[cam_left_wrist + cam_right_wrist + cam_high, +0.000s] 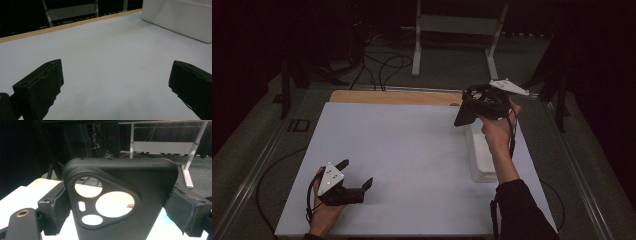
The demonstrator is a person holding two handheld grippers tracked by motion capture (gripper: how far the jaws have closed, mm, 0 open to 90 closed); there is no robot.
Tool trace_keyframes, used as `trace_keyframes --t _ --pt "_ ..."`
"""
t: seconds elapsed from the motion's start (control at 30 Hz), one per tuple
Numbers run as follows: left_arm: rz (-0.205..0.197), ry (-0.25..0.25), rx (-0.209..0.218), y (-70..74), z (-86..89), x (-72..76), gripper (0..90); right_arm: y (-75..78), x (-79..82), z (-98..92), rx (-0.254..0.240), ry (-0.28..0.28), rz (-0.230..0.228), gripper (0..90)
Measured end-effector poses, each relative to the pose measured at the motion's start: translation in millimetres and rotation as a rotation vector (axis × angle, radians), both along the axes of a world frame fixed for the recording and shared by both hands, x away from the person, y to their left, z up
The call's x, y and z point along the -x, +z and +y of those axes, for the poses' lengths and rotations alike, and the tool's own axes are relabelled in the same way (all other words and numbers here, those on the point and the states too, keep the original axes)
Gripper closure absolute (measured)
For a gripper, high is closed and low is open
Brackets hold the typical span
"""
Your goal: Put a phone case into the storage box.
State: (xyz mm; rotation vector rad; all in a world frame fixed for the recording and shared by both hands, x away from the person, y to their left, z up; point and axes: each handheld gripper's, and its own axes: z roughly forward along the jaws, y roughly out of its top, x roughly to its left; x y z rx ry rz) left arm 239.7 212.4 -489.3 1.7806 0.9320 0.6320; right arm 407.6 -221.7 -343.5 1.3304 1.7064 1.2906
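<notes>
- Right gripper (117,205) pinches a matte black phone case (120,195) with rounded camera cutouts, raised above the white bin (482,160)
- Left gripper (357,175) spread wide; resting on the smooth white table (412,150)

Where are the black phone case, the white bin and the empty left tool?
phone case (130,202): right gripper view, its back panel.
white bin (180,17): left gripper view, its side wall.
left tool (357,175): high view, midway between its fingertips.

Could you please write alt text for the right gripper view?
The right gripper clamps a black phone case by its sides, held upright, its camera cutouts showing the pale table behind. A metal frame stands on the dark floor beyond.
</notes>
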Motion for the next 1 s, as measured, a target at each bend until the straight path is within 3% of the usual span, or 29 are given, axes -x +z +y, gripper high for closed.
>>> trace_keyframes --t 0.43,1.0 --pt "-0.002 0.001 0.003 0.1 0.1 0.1 0.4 -1.4 -12.8 -15.2 0.043 -0.066 0.009 13.7" --pt "-0.005 0.003 0.007 0.3 0.6 0.2 0.4 -14.6 -26.0 -32.4 0.057 -0.145 0.051 13.7"
